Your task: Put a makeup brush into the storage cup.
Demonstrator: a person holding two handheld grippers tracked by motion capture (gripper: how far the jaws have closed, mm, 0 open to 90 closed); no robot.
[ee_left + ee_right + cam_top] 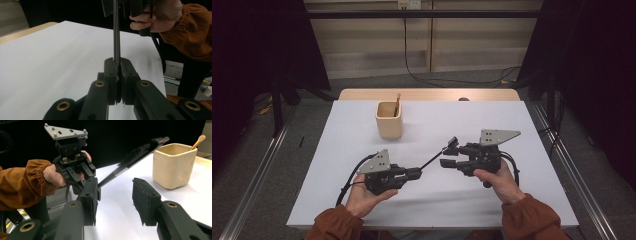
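1. A white table (362, 195) fills the middle of the high view. A strip of bare wood runs along its far edge, and grey floor lies past its left, right and far sides.
2. The left gripper (418, 173) is held above the near-left part of the table, pointing right. Its jaws are clenched on one end of a thin black stick (434, 158).
3. In the left gripper view the black stick (116, 37) rises straight from between the closed pads, toward the other hand.
4. The stick slants up and to the right between the two grippers, off the table surface, and ends in a thicker tip near the right gripper (448, 155).
5. The right gripper is held above the near-right part of the table, pointing left. Its jaws stand apart; the right gripper view shows the stick (125, 166) beyond them, with no pad pressing on it.
6. A cream square cup (389, 120) stands in the far-left middle, well apart from both grippers, with a wooden-handled tool (397, 104) leaning inside.
7. The white surface lies bare around the cup and along the near edge, where the person's orange sleeves (532, 220) come in.
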